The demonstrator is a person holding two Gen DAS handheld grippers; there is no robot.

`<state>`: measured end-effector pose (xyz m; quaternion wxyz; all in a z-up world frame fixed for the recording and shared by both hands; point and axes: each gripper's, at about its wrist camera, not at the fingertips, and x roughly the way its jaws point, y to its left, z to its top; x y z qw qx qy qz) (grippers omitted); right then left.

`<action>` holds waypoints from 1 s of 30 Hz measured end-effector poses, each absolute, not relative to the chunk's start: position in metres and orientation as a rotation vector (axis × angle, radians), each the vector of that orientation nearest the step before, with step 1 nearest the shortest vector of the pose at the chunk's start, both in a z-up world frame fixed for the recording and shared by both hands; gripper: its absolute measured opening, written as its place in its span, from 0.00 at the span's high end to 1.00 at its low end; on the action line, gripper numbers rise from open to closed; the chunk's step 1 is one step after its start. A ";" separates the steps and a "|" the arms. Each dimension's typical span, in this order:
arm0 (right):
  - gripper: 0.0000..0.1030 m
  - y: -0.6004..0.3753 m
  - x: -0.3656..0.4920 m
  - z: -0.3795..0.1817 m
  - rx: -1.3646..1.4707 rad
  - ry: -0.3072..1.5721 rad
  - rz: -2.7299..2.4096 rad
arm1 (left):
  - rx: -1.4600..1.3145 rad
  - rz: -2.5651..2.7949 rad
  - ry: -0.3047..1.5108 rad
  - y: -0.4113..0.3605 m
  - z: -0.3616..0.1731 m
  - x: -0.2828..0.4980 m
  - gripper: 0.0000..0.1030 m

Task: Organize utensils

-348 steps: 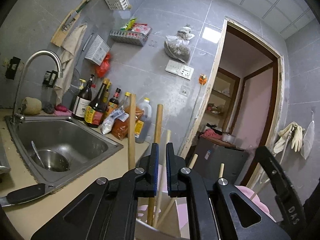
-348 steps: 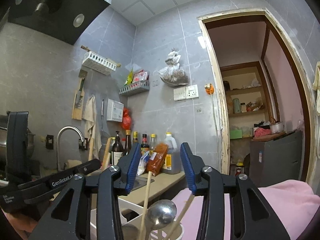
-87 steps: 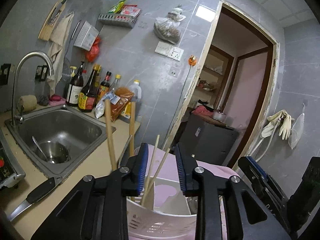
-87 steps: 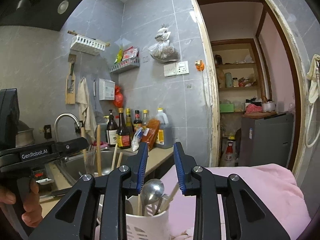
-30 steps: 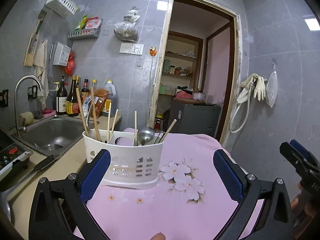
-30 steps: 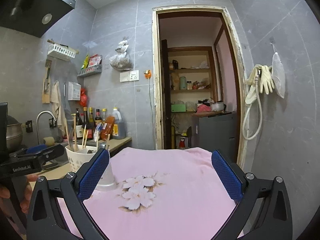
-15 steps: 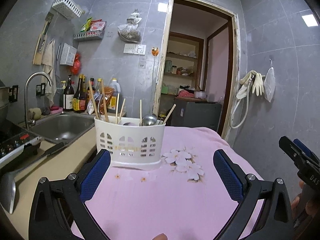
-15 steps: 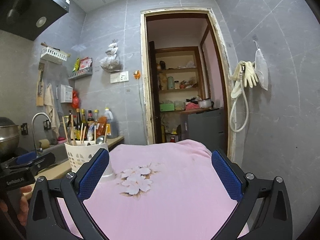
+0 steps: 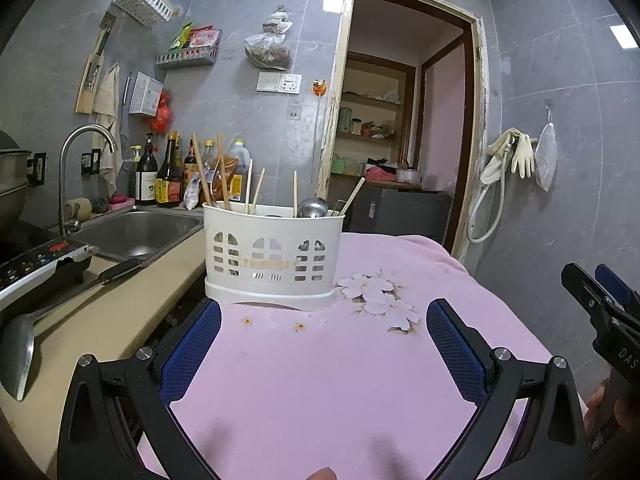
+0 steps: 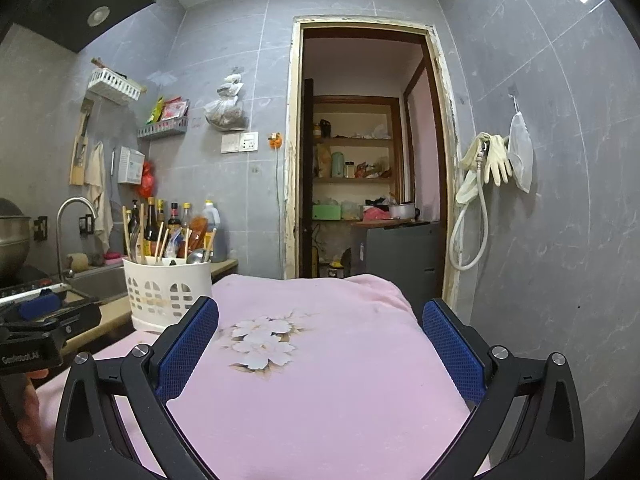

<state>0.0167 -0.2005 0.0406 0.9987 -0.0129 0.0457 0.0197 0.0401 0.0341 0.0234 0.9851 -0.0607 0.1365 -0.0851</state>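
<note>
A white slotted utensil holder stands at the far left of a table under a pink flowered cloth. It holds wooden chopsticks and a metal ladle. It also shows in the right wrist view. My left gripper is open wide and empty, low over the cloth a short way before the holder. My right gripper is open wide and empty, over the cloth to the right of the holder.
A beige counter with a steel sink and tap lies left of the table. A black-handled knife, a metal spatula and an induction cooker rest on it. Sauce bottles line the wall. A doorway is behind.
Both grippers, shut to a narrow gap at the holder seconds ago, have opened wide and drawn back from it. Over the last second the views lowered and settled.
</note>
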 end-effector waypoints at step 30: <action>0.00 -0.202 0.018 0.039 -0.034 0.095 0.032 | -0.122 -0.155 0.272 0.038 0.022 0.040 0.02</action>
